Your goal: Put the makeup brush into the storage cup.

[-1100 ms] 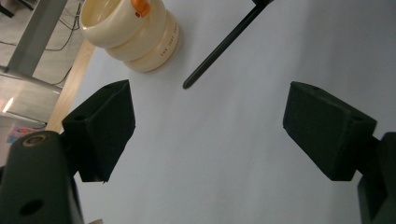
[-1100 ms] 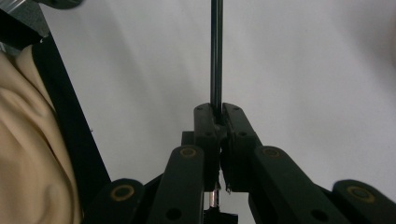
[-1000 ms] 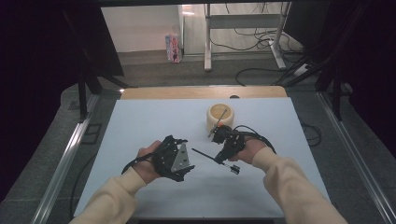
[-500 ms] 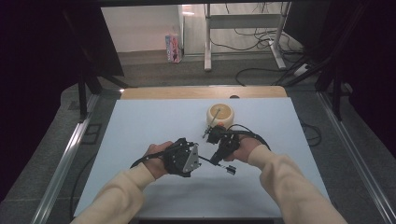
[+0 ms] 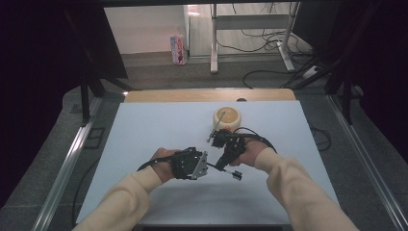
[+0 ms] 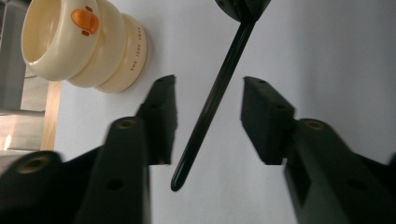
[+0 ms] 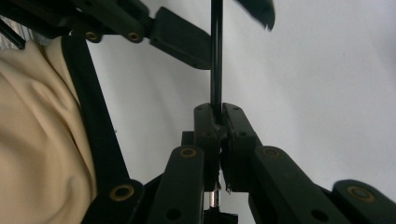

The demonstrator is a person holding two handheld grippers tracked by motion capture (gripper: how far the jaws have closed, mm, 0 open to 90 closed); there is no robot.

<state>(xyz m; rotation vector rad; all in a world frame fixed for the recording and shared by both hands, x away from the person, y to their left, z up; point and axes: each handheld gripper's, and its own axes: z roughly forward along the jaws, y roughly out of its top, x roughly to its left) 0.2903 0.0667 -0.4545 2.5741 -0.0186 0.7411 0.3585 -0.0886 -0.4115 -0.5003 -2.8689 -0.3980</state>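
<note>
Now right gripper (image 7: 219,122) clamped on thin black rod (image 6: 212,100); left gripper (image 6: 208,119) jaws spread, straddling rod's free end; cream bowl (image 6: 79,42) nearby.

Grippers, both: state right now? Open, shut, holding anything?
Left gripper: open, jaws apart on either side of the black rod, not touching it.
Right gripper: shut on the black rod.

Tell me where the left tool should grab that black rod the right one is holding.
Grip the black rod on its bare mid-length, below the end the right tool clamps. The left tool is open with a jaw on either side of the shaft, so closing straight in across its thin width looks best. The free tip is narrow and more likely to slip.
</note>
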